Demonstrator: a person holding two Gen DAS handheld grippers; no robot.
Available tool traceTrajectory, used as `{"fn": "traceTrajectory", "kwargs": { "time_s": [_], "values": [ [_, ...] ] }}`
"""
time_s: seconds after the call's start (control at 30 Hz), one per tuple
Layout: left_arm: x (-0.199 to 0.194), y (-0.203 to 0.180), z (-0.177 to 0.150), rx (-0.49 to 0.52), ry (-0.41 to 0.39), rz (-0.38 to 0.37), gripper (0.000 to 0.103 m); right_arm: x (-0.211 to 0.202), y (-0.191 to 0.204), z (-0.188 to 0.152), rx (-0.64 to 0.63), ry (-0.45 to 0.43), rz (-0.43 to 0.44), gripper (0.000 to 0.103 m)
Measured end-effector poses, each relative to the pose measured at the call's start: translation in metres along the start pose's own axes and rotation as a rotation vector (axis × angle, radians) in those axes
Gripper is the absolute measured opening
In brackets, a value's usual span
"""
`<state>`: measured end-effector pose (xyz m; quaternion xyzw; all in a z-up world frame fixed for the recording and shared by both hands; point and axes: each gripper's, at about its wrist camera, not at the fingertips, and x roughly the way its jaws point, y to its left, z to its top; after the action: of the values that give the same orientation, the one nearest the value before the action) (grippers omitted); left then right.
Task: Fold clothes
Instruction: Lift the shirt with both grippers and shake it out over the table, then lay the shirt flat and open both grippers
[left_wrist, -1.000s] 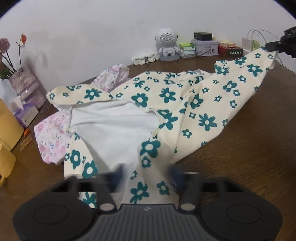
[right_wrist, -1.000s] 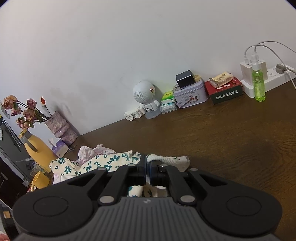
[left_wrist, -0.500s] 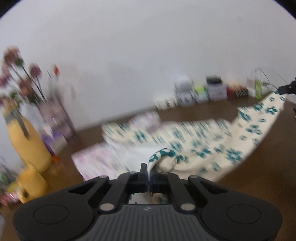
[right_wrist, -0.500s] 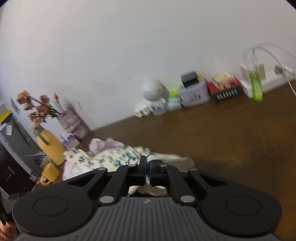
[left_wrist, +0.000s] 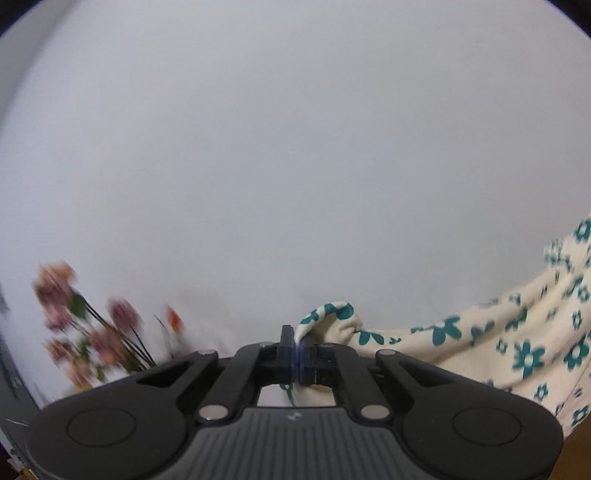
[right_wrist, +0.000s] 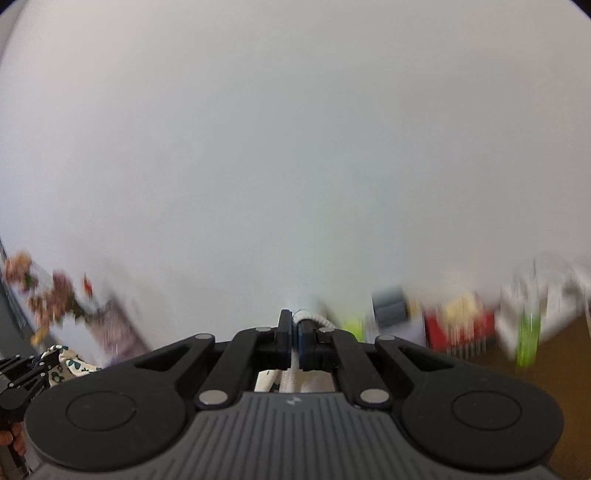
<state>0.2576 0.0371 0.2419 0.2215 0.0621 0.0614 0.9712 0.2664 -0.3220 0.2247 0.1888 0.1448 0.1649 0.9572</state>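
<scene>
The left gripper is clamped on an edge of the cream garment with teal flowers, which stretches away to its right as a sagging band, long axis running sideways between the two hands. The right gripper pinches a white ribbed hem of cloth, jaws closed. Only the right wrist view shows the blurred green bottle and red box on the wooden table; the dried flowers appear in both views.

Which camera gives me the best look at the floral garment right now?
Left wrist: the garment spreads rightward from the left gripper. Right wrist shows only a scrap and the pinched hem.
</scene>
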Motion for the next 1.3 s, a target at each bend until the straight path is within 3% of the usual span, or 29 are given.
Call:
{"fn": "traceTrajectory", "kwargs": {
  "time_s": [0.1, 0.23, 0.33, 0.47, 0.6, 0.7, 0.77, 0.97, 1.03, 1.17, 1.3],
  "values": [
    [-0.024, 0.021, 0.026, -0.021, -0.125, 0.041, 0.001, -0.027, 0.021, 0.032, -0.098, -0.142, 0.012, 0.002],
    [-0.072, 0.035, 0.012, -0.014, -0.202, 0.03, 0.001, -0.055, 0.03, 0.027, -0.233, -0.155, -0.008, 0.002],
    [-0.107, 0.02, -0.037, 0.085, -0.151, -0.03, 0.001, -0.064, 0.018, -0.007, -0.315, -0.057, -0.039, 0.002],
    [-0.148, -0.007, -0.121, 0.112, 0.038, -0.216, 0.001, -0.075, -0.017, -0.088, -0.353, 0.166, -0.064, 0.002],
    [-0.175, -0.026, -0.179, 0.103, 0.215, -0.349, 0.001, -0.085, -0.057, -0.168, -0.247, 0.394, -0.082, 0.002],
    [-0.179, -0.031, -0.21, 0.116, 0.317, -0.402, 0.001, -0.1, -0.072, -0.211, -0.173, 0.498, -0.092, 0.002],
    [-0.182, -0.035, -0.221, 0.139, 0.349, -0.421, 0.001, -0.113, -0.08, -0.229, -0.141, 0.53, -0.094, 0.002],
    [-0.193, -0.044, -0.232, 0.164, 0.407, -0.443, 0.002, -0.131, -0.083, -0.238, -0.068, 0.576, -0.091, 0.005],
    [-0.191, -0.045, -0.235, 0.165, 0.428, -0.451, 0.004, -0.135, -0.085, -0.241, -0.051, 0.596, -0.099, 0.014],
    [-0.191, -0.042, -0.239, 0.159, 0.447, -0.488, 0.017, -0.151, -0.091, -0.234, -0.051, 0.597, -0.128, 0.027],
    [-0.193, -0.026, -0.223, 0.113, 0.402, -0.533, 0.044, -0.163, -0.094, -0.213, -0.028, 0.527, -0.141, 0.032]
  ]
}}
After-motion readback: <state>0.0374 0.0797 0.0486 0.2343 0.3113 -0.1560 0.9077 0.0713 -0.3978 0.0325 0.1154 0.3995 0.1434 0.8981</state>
